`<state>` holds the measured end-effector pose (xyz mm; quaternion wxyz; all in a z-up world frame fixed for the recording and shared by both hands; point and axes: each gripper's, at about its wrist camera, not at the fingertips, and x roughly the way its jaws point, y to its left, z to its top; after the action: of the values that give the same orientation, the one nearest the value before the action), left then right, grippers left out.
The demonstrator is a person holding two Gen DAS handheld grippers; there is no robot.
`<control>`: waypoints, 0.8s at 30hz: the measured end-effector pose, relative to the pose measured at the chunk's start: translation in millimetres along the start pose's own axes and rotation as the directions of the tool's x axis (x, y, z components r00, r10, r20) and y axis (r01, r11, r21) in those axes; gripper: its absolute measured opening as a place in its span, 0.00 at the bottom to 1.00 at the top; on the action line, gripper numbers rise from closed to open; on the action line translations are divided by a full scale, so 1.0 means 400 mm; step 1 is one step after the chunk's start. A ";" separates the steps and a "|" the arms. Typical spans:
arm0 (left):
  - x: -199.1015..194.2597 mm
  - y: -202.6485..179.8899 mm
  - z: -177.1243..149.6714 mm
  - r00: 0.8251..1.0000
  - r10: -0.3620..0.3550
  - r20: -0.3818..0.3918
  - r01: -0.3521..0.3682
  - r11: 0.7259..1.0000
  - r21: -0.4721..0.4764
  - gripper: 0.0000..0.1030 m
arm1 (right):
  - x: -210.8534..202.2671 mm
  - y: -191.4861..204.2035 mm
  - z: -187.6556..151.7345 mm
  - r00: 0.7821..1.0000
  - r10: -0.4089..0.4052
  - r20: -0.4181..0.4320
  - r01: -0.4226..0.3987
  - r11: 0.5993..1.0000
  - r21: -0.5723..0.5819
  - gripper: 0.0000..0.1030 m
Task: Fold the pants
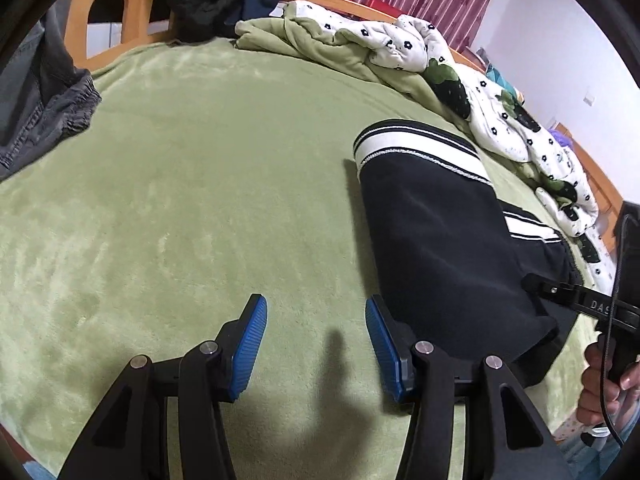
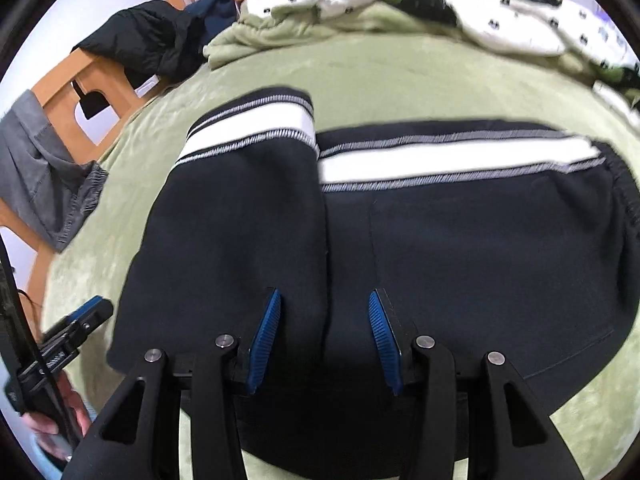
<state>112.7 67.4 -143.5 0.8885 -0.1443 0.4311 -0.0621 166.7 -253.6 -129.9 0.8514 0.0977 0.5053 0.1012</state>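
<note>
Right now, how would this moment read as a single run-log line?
black pants with white side stripes: folded on green fleece blanket | left gripper: open over blanket | right gripper: open over pants

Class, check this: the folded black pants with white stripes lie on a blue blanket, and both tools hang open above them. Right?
Not quite. The blanket is green, not blue, as the left wrist view shows. The folded black pants with white stripes do lie on it.

The black pants (image 2: 400, 240) run under the right gripper's arms, their near edge hidden.
</note>
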 end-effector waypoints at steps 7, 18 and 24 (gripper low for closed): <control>-0.001 0.013 0.007 0.995 -0.098 -0.028 0.097 0.995 -0.027 0.47 | 0.019 0.006 -0.005 0.998 0.053 -0.040 -0.053 0.999 -0.001 0.44; 0.050 0.025 -0.004 0.982 -0.151 -0.111 0.144 0.987 -0.064 0.46 | 0.100 0.023 0.006 0.983 0.133 -0.124 -0.129 0.991 0.033 0.36; 0.044 0.005 -0.006 0.978 -0.181 -0.104 0.177 0.983 -0.040 0.46 | 0.012 0.026 0.036 0.982 0.185 -0.034 -0.186 0.983 -0.003 0.17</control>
<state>121.8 64.5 -158.8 0.8526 -0.1927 0.4644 -0.1427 180.9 -243.3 -124.2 0.8301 0.1402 0.5077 0.1831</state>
